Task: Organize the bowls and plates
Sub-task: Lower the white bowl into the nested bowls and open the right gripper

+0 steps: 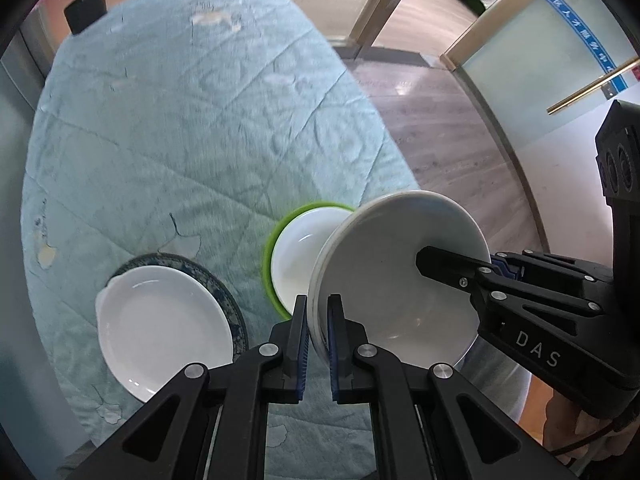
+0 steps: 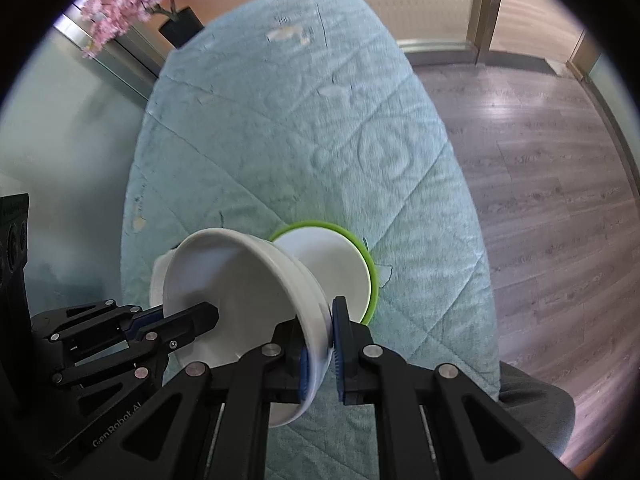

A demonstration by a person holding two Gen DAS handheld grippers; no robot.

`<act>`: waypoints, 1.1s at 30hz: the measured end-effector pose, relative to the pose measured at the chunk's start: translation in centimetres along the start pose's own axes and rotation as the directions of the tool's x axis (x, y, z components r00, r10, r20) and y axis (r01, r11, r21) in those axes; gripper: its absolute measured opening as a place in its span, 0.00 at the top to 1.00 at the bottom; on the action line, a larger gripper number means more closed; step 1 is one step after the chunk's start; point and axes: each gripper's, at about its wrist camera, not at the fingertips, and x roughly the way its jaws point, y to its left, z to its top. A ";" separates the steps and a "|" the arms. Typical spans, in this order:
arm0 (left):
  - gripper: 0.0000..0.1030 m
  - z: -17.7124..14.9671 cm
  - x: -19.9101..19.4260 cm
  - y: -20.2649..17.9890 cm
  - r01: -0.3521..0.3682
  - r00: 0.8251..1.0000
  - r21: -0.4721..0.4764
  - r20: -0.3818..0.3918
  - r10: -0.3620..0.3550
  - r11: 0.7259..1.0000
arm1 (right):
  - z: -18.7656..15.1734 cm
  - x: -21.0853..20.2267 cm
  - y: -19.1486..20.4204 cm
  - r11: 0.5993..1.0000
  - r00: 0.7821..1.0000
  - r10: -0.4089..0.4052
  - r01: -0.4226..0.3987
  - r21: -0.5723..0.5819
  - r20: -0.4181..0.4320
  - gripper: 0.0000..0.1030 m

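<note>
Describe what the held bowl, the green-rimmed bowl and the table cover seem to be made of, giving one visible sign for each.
Held white bowl: likely glazed ceramic; smooth, thick-walled, softly glossy inside.
Green-rimmed bowl: white glossy interior with bright highlights, green outside; ceramic or melamine, the pictures cannot settle which.
Table cover: quilted fabric, matte pale teal, with stitched lines and puckered wrinkles.

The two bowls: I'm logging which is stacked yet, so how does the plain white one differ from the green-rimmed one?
The white bowl is held above the table, tilted, pinched at opposite rims by the left gripper and right gripper; the green-rimmed bowl sits upright on the tablecloth, untouched. The white bowl has no coloured edge. Both are white inside and empty.
</note>
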 end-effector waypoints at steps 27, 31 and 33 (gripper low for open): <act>0.95 2.4 9.2 3.7 0.070 0.989 -0.089 -0.122 -0.081 0.994 | 1.7 7.9 -0.2 0.988 0.979 -0.156 0.157 -0.008 -0.132 0.92; 0.94 2.2 8.7 4.0 0.081 0.988 -0.095 -0.121 -0.092 0.992 | 1.7 8.1 0.0 0.986 0.977 -0.165 0.165 -0.010 -0.135 0.92; 0.91 2.1 8.3 4.2 0.086 0.989 -0.100 -0.114 -0.097 0.991 | 1.6 8.1 0.2 0.985 0.976 -0.174 0.174 -0.013 -0.135 0.92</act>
